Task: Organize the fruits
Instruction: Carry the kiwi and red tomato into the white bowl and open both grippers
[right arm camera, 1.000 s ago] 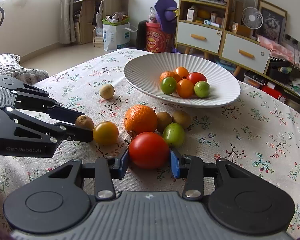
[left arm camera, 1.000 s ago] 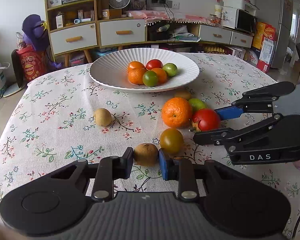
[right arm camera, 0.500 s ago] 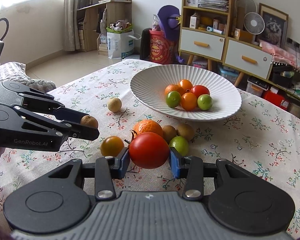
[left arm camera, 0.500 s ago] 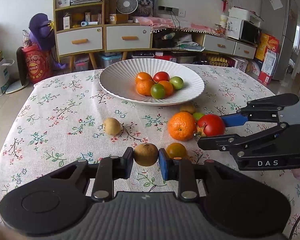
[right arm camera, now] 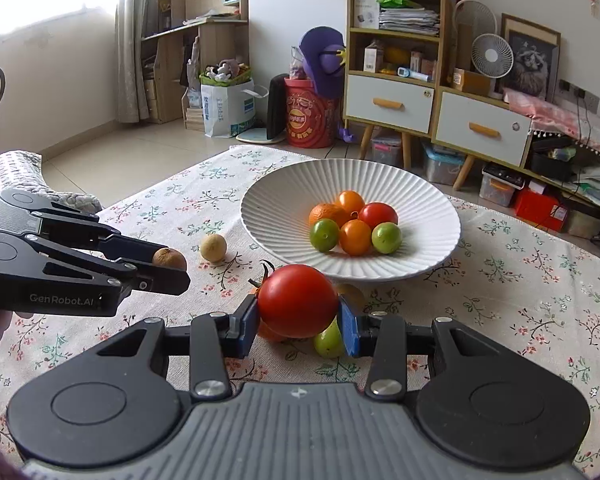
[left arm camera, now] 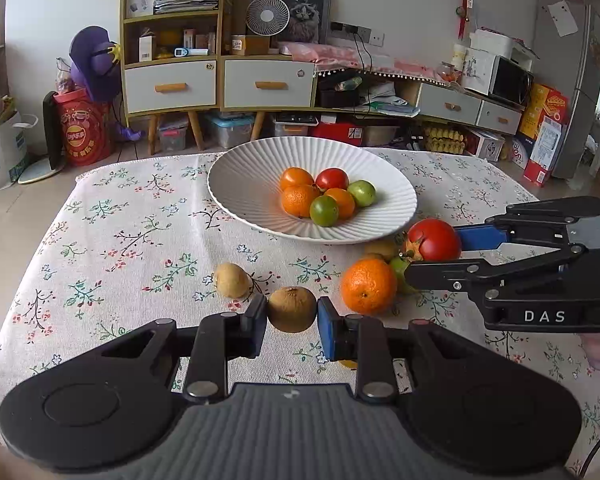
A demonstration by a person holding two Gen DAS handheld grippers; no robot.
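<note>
My left gripper (left arm camera: 292, 314) is shut on a brown kiwi (left arm camera: 292, 309) and holds it above the floral tablecloth. My right gripper (right arm camera: 298, 320) is shut on a red tomato (right arm camera: 298, 300), also lifted; it shows in the left wrist view (left arm camera: 434, 240). The white ribbed plate (left arm camera: 240, 188) ahead holds several small orange, red and green fruits (left arm camera: 324, 198). On the cloth lie a large orange (left arm camera: 368, 286), a pale yellow fruit (left arm camera: 231, 280), a green fruit (right arm camera: 329, 340) and a brown one (left arm camera: 382, 249).
The table's far edge (left arm camera: 140, 158) drops to the floor. Behind stand a shelf cabinet with drawers (left arm camera: 172, 84), a red bucket (left arm camera: 84, 132) and a low cabinet (left arm camera: 460, 108). A grey cushion (right arm camera: 16, 172) lies at the table's left side.
Both grippers have risen and moved toward the plate with their fruit. The yellow-orange tomato is now almost hidden under my left gripper.
</note>
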